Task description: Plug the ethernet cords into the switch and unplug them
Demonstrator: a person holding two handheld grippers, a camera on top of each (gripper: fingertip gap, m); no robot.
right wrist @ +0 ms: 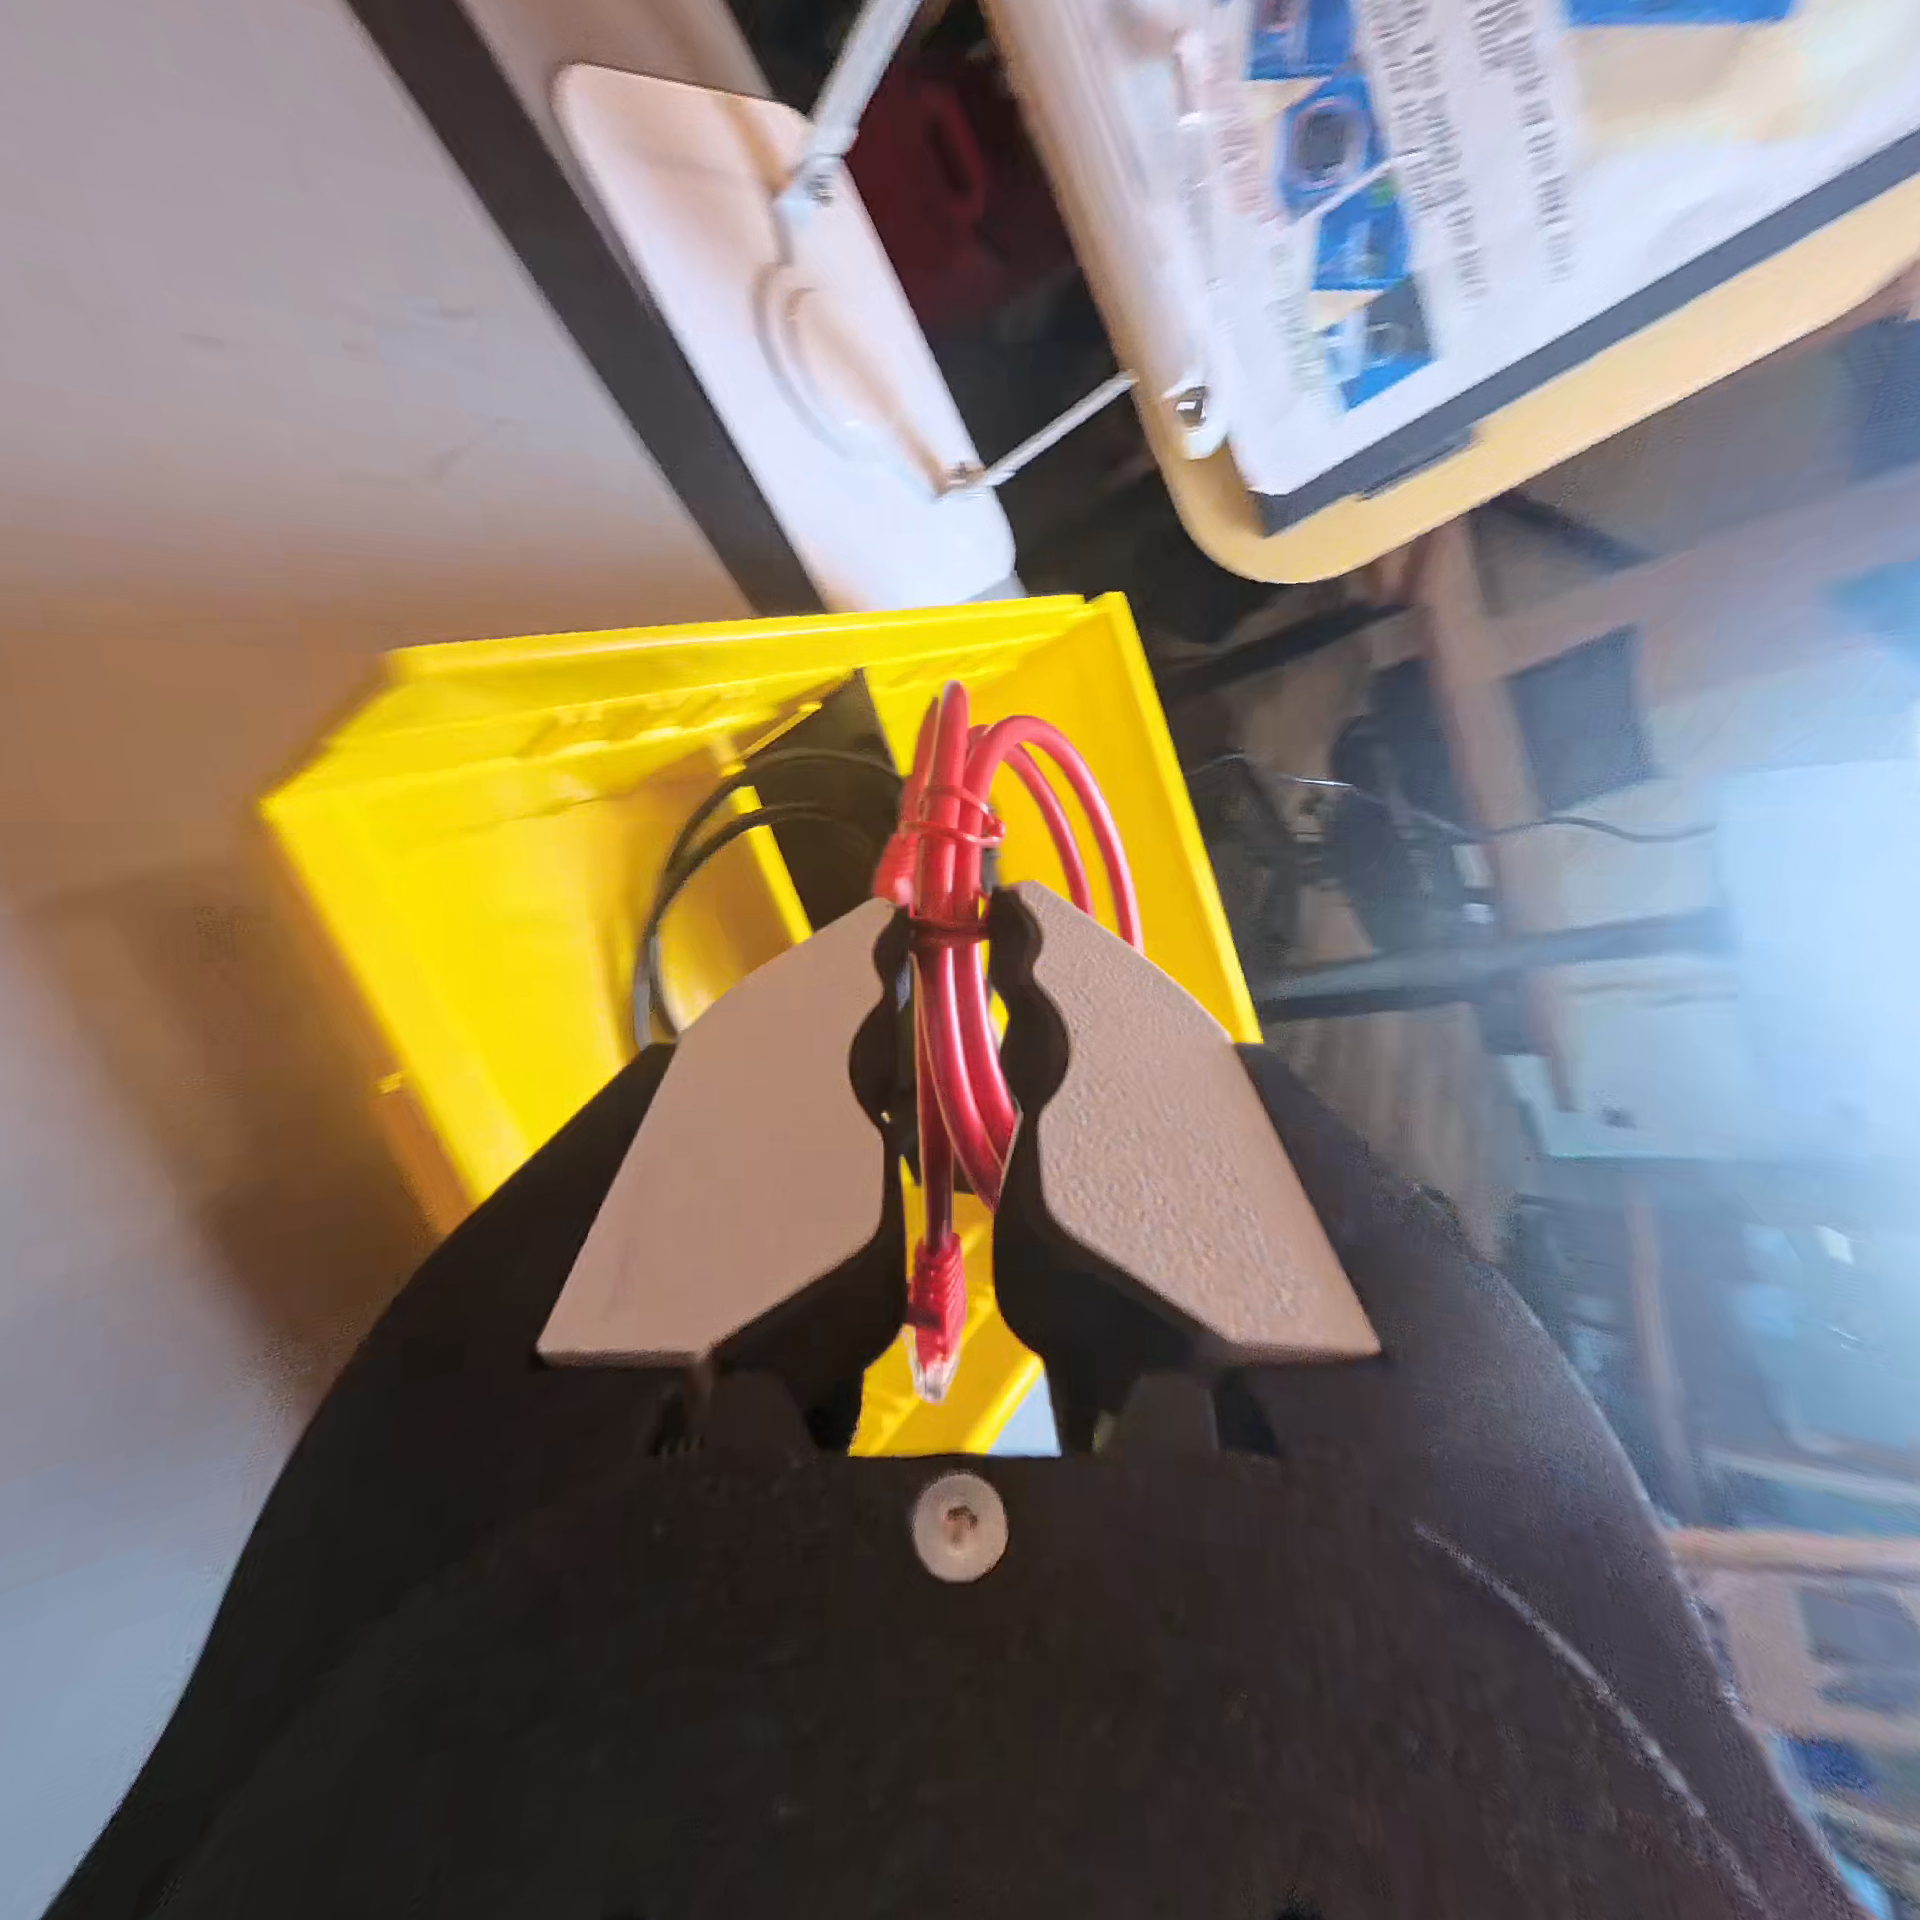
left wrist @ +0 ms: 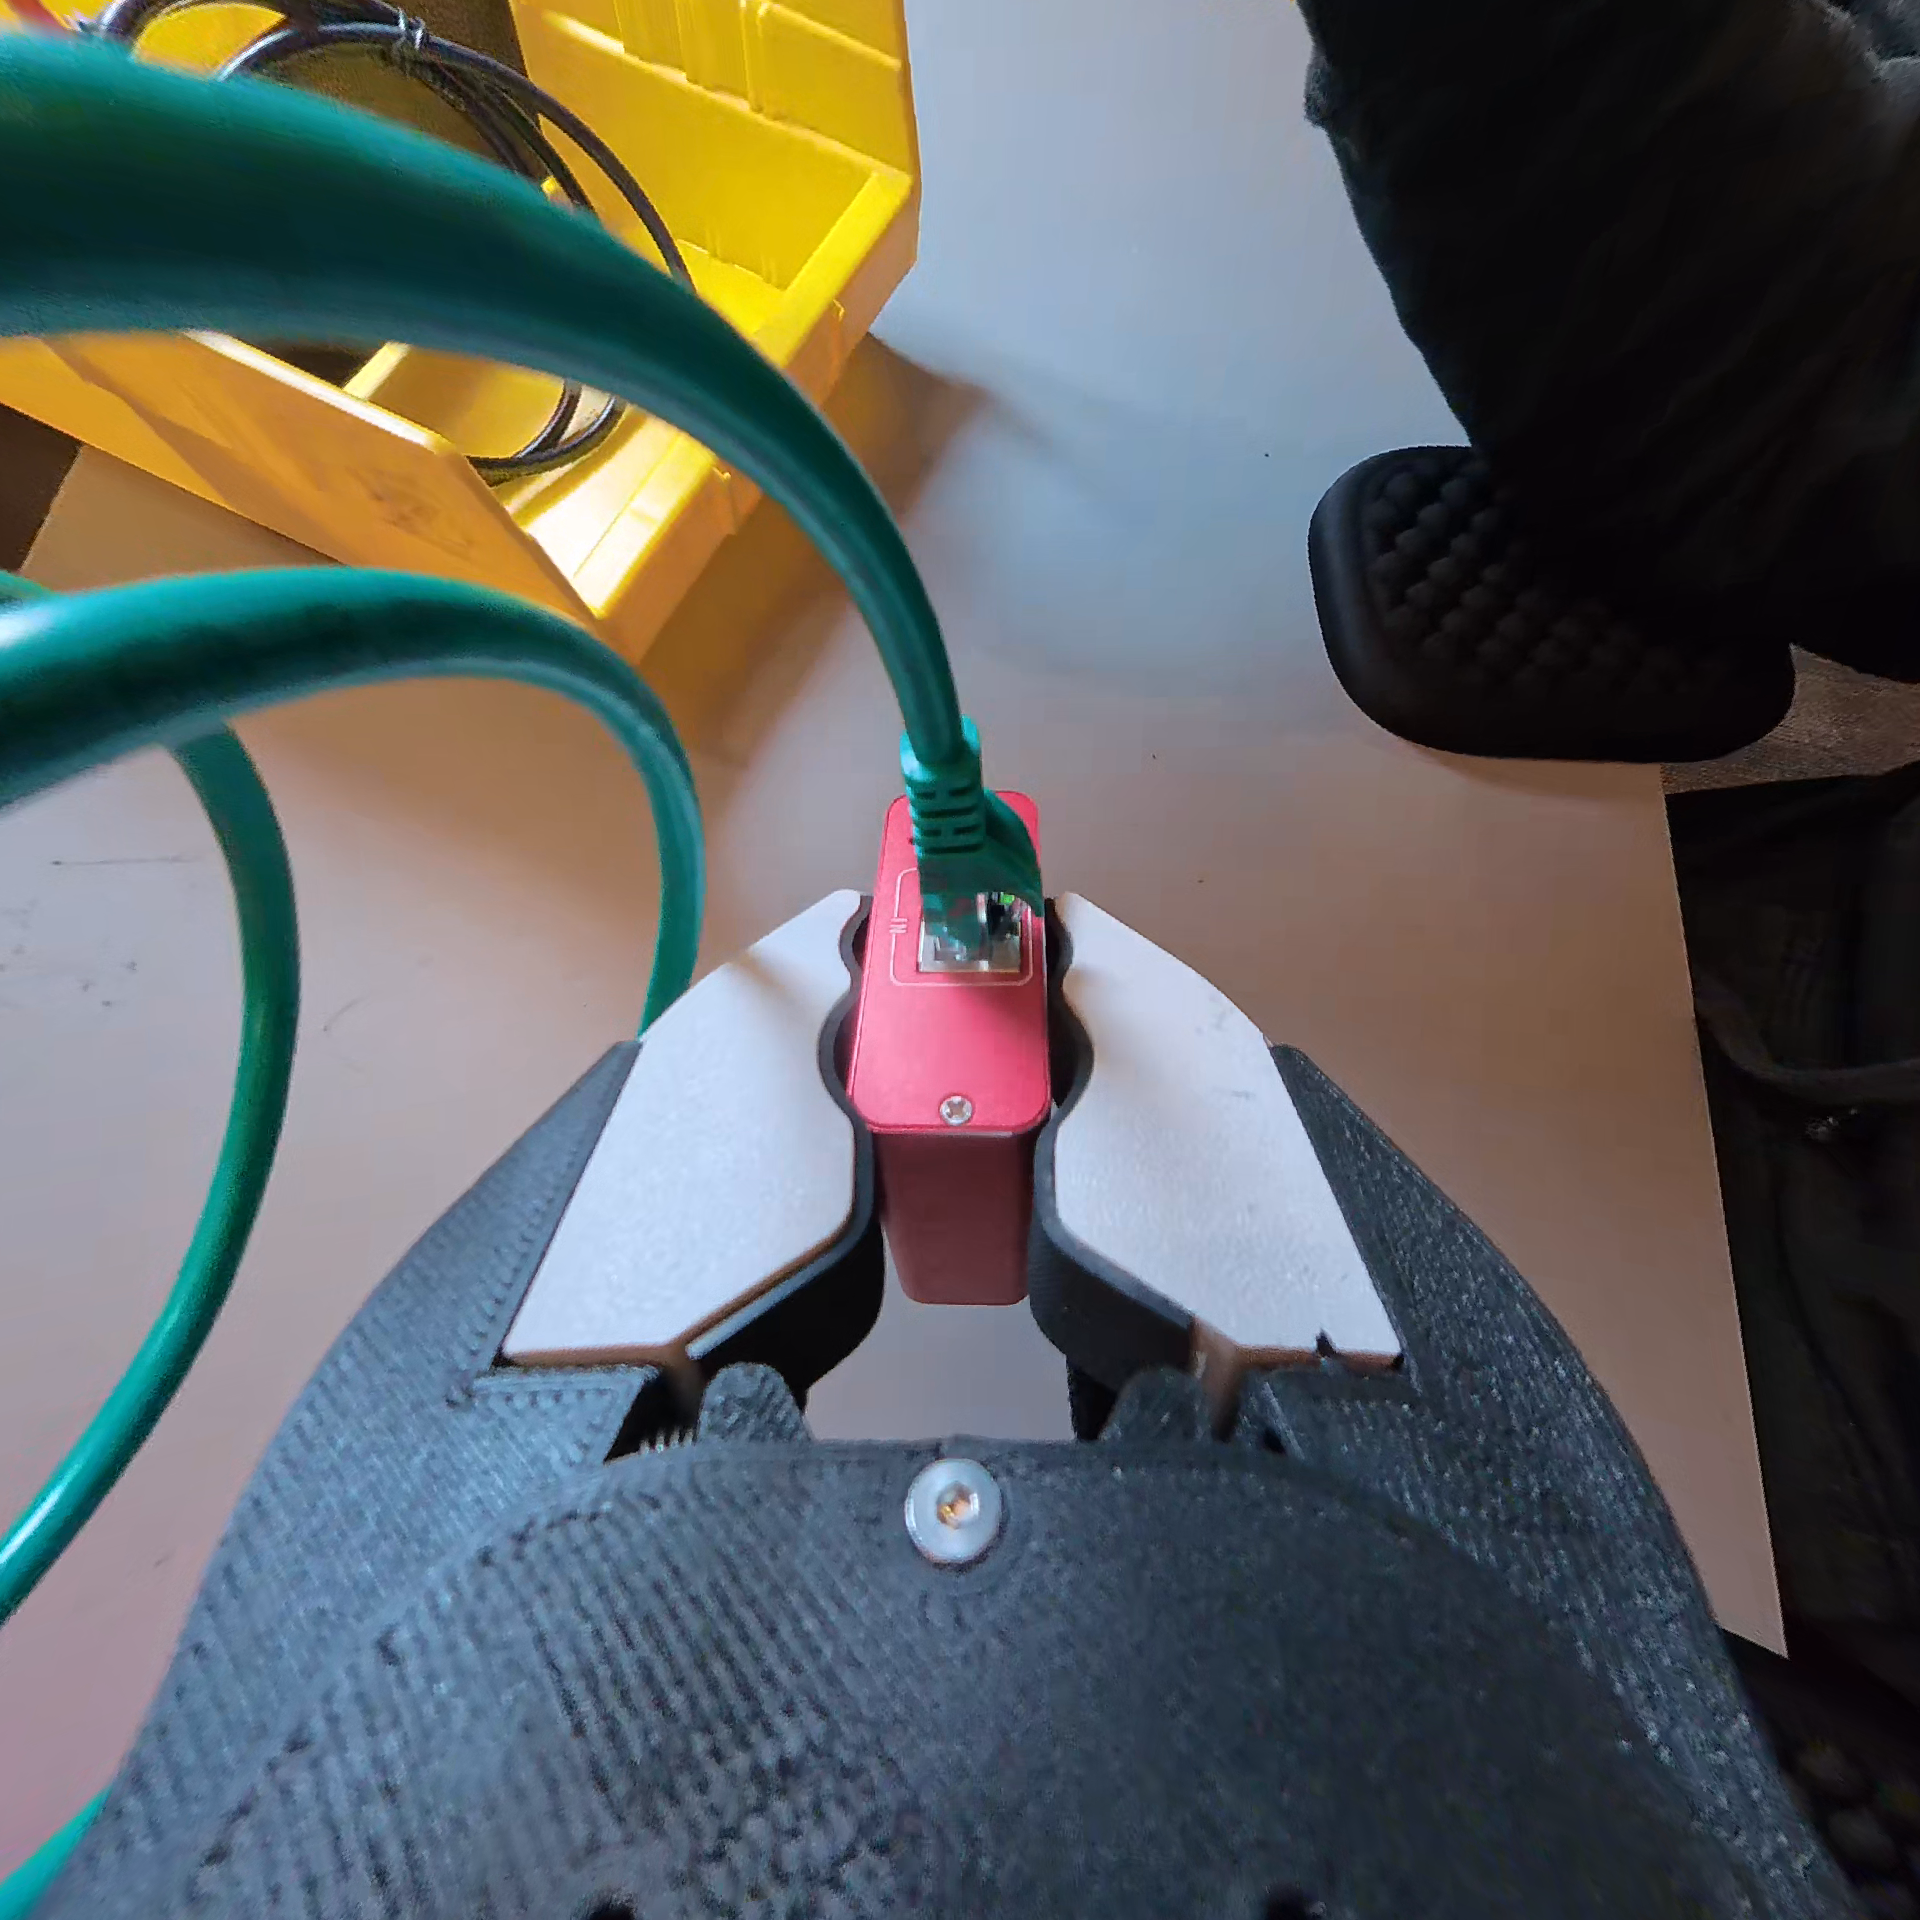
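Observation:
In the left wrist view my left gripper [left wrist: 954, 914] is shut on a small red metal switch [left wrist: 951, 1081], held upright over the table. A green ethernet cord [left wrist: 582, 343] is plugged by its connector [left wrist: 951, 842] into the switch's top port and loops away to the left. In the right wrist view my right gripper [right wrist: 948, 909] is shut on a coiled, tied red ethernet cord [right wrist: 961, 1039], held above a yellow bin [right wrist: 499, 904]. One red connector [right wrist: 935, 1320] hangs down between the fingers. A black cord [right wrist: 675, 883] lies coiled in the bin.
The yellow bin [left wrist: 748, 208] with the black cord [left wrist: 561, 135] sits at the back left of the beige table [left wrist: 1195, 312]. A black chair armrest [left wrist: 1538, 613] and dark clothing are at the right table edge. A white stand and printed board hang beyond the table. Left tips to right tips: about 20 cm.

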